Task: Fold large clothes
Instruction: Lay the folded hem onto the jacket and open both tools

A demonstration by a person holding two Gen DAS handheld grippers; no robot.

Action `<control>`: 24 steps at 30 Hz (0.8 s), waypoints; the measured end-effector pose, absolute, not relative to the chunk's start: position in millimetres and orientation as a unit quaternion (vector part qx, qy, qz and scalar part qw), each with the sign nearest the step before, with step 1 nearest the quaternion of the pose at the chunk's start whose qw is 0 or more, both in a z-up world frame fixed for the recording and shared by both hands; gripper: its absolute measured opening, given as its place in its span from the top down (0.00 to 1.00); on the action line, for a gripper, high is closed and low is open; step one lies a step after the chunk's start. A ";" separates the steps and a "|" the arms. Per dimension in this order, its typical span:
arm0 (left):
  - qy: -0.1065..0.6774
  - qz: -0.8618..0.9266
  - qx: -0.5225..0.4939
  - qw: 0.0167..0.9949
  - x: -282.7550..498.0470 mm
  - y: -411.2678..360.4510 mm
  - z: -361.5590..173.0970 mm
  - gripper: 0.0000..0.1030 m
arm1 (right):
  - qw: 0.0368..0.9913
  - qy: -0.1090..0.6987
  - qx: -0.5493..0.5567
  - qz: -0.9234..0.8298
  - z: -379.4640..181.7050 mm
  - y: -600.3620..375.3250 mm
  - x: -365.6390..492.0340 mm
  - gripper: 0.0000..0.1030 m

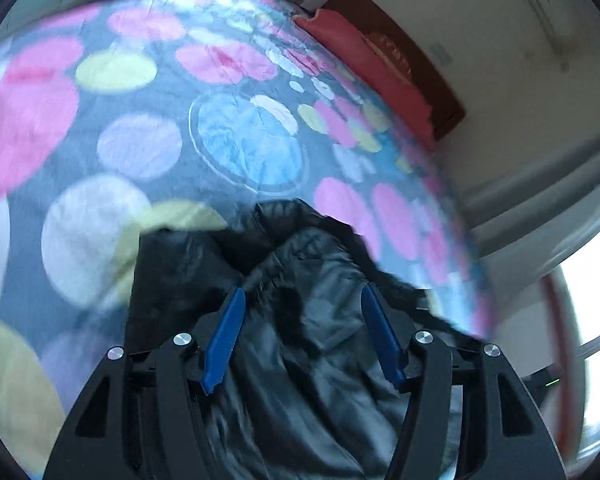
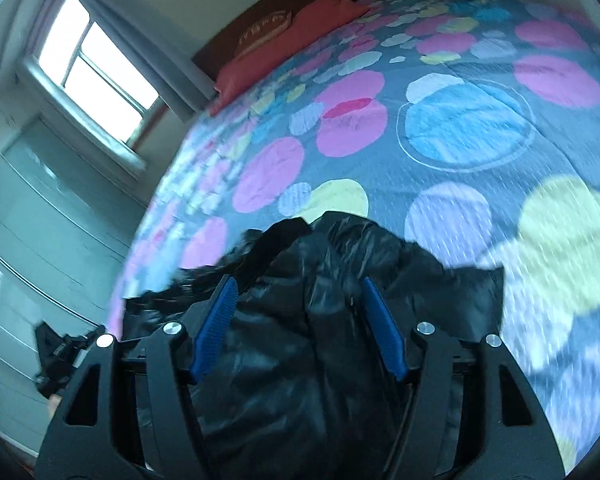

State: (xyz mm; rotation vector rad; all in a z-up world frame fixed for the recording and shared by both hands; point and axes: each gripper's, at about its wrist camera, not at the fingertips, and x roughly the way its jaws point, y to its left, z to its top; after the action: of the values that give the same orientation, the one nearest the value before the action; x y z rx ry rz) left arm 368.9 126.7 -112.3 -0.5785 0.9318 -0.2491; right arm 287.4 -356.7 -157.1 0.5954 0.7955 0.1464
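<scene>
Spotted bedspread (image 1: 140,144) is bearing black puffer jacket (image 1: 308,320); we are holding left gripper (image 1: 302,300) and right gripper (image 2: 296,292) released, risking the slippery folds springing apart.

Your two wrist cameras look steeply down from close above the black jacket (image 1: 300,320) (image 2: 320,320), both facing the spotted bedspread (image 1: 140,140) (image 2: 460,140) and red pillow (image 1: 364,60) (image 2: 300,36).
</scene>
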 end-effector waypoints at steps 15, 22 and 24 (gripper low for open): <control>0.458 -0.012 -0.095 0.884 403.3 87.0 -152.9 0.39 | 0.878 0.434 0.199 0.016 -218.4 -336.3 333.6 0.64; 0.435 -0.012 -0.138 0.890 373.9 97.2 -104.2 0.41 | 0.898 0.402 0.179 -0.013 -172.5 -329.5 311.7 0.61; 0.408 -0.033 -0.154 0.899 356.4 91.3 -81.4 0.41 | 0.908 0.382 0.169 -0.019 -154.2 -320.1 300.3 0.55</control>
State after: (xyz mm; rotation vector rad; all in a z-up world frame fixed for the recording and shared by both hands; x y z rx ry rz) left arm 356.4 91.3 -81.4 -0.3192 0.8451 -0.0675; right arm 300.3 -320.1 -154.2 0.3496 0.7876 -0.0388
